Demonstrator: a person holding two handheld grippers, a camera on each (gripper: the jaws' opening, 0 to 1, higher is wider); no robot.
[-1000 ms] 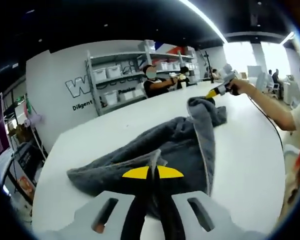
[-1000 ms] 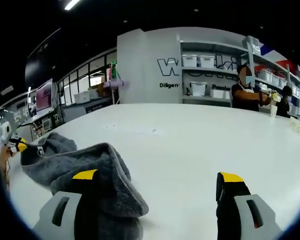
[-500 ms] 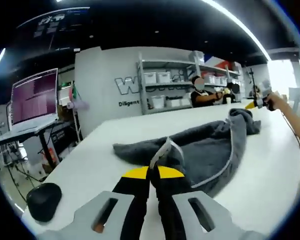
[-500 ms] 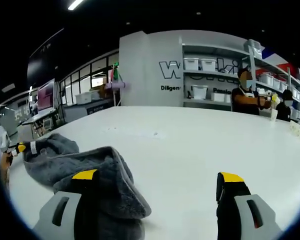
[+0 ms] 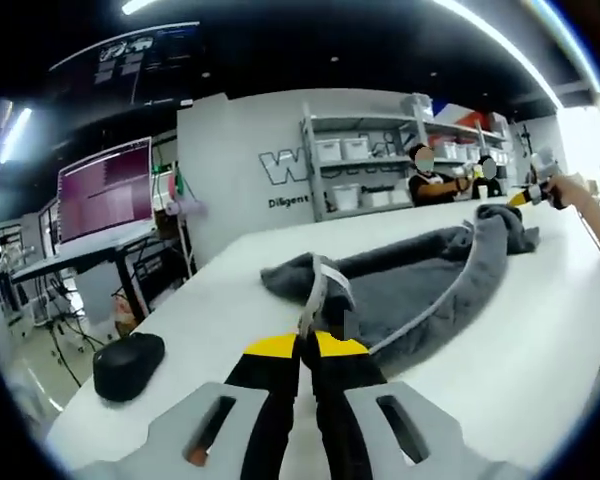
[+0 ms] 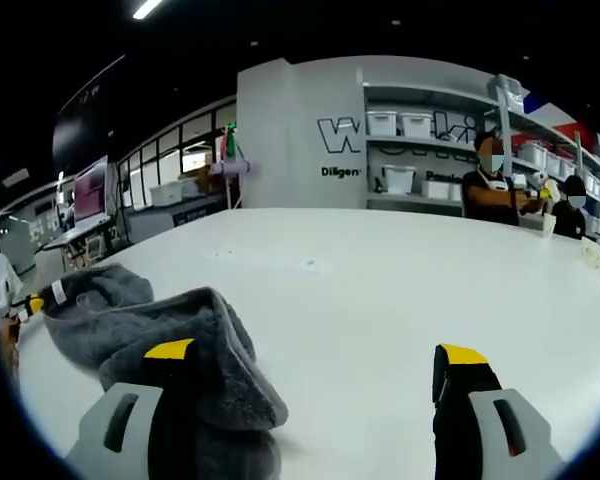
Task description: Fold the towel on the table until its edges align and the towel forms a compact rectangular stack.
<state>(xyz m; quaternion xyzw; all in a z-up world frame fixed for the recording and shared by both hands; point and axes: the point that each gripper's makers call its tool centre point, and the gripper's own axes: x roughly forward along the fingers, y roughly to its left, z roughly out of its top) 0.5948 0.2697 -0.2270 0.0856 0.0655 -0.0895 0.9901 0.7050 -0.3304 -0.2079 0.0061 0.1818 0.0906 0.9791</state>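
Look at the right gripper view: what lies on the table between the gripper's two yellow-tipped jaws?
Mostly bare white table. In the right gripper view, the grey towel bunches around the left-hand jaw and spills slightly inward; the other jaw stands clear.

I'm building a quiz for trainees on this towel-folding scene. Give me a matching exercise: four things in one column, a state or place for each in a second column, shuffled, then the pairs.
Things:
1. left claw
2. right claw
3. crumpled grey towel
4. black computer mouse

States or places:
A. open, towel draped over one jaw
B. near the white table's edge, apart from the towel
C. shut on a towel edge
D. stretched between both claws

Pairs: 1-C, 2-A, 3-D, 4-B
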